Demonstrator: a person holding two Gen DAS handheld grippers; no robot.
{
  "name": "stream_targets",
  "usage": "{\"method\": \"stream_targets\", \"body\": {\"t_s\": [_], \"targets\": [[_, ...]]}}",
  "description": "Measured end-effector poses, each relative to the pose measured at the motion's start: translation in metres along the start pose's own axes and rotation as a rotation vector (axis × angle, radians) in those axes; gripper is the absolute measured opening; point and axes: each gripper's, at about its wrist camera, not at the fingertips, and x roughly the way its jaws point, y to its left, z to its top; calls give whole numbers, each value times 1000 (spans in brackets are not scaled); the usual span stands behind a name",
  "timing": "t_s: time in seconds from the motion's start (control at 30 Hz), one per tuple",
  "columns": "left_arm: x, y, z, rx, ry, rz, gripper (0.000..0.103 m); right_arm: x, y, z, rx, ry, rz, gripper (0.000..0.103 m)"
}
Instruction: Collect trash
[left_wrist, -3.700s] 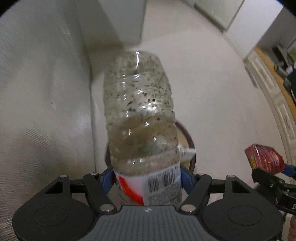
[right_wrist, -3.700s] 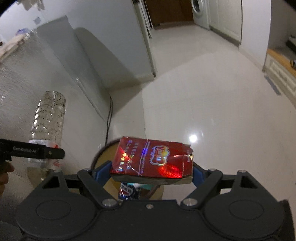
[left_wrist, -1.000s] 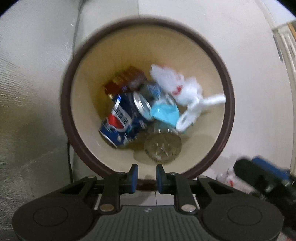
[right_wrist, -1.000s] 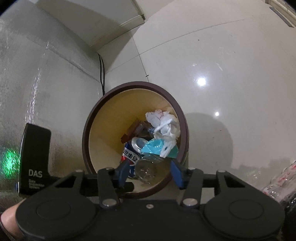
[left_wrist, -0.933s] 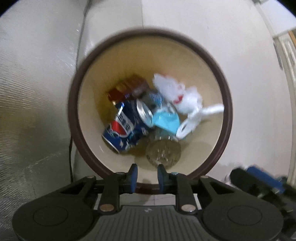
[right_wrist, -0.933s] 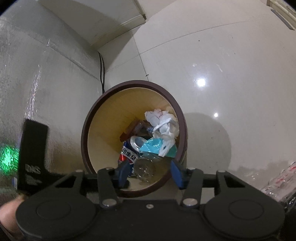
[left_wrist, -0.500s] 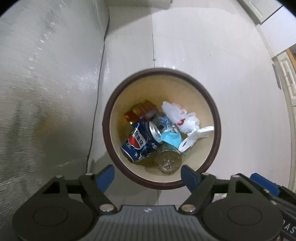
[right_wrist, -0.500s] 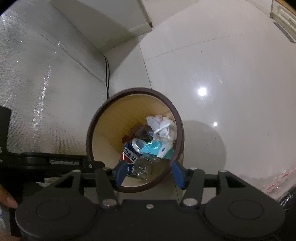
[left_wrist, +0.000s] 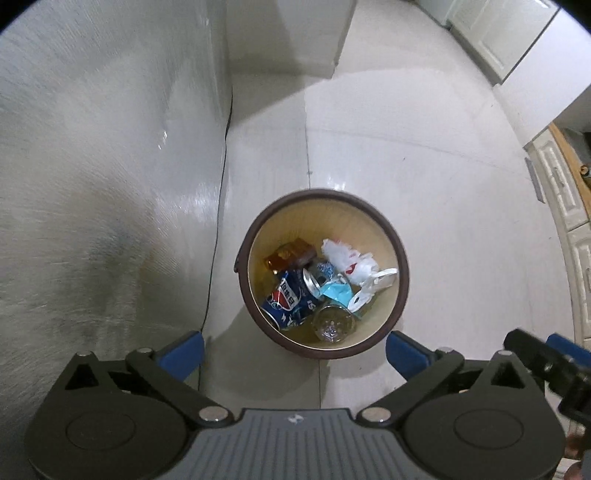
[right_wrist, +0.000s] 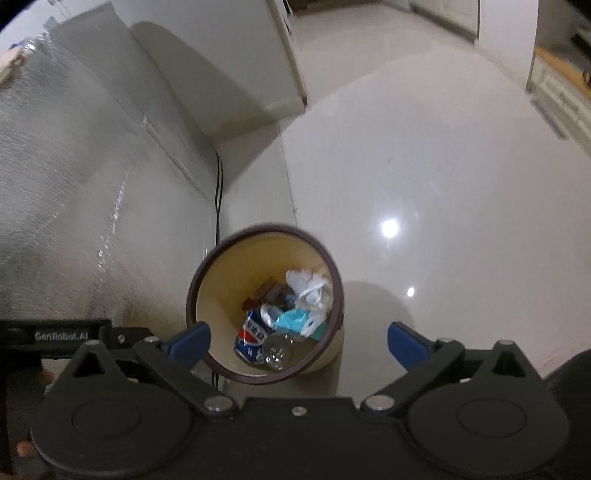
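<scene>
Since half a second back: pulled higher above the trash bin, which looks smaller in both views; left gripper spread wider than before, right gripper gone from a narrow gap to wide apart, both empty. Nothing shifted inside the bin. Standing on the pale tiled floor beside the silvery foil-covered panel, with a black cable running down between them. Clear plastic bottle at 6 o'clock in the bin, long axis running down into it, round end facing up. Blue can lying at 7 o'clock, long axis slanted, open top toward 1 o'clock, Pepsi globe logo showing. Red-brown packet at 11 o'clock, teal wrapper mid-bin, white plastic bag at 2 o'clock. "GenRobot.AI" readable on the left gripper's side in the right wrist view.
</scene>
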Motion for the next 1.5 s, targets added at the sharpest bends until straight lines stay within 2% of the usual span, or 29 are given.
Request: {"method": "stream_targets", "body": {"t_s": [0.13, 0.5, 0.6, 0.73, 0.9, 0.97, 1.1, 1.3, 1.5], "targets": [[-42, -5, -12, 14, -66, 6, 103, -41, 8, 1, -32, -67, 4, 103], [-170, -19, -58, 29, -262, -52, 103, -163, 37, -11, -103, -244, 24, 103], [-204, -20, -72, 37, -314, -63, 103, -195, 47, -18, -129, -293, 0, 103], [-243, -19, -91, 60, -376, -68, 103, -231, 62, -26, -166, -327, -49, 103], [-283, -14, -114, 78, -448, -43, 103, -269, 76, -38, -174, -366, -21, 103], [-301, -8, -123, 80, -476, -41, 103, -282, 82, -41, -162, -369, -39, 103], [-329, 3, -140, 85, -523, -41, 103, -301, 97, -50, -178, -369, -120, 103], [-349, 20, -163, 85, -546, -9, 103, -328, 113, -69, -187, -398, -98, 103], [-358, 43, -180, 62, -545, 8, 103, -342, 129, -87, -224, -401, -120, 103]]}}
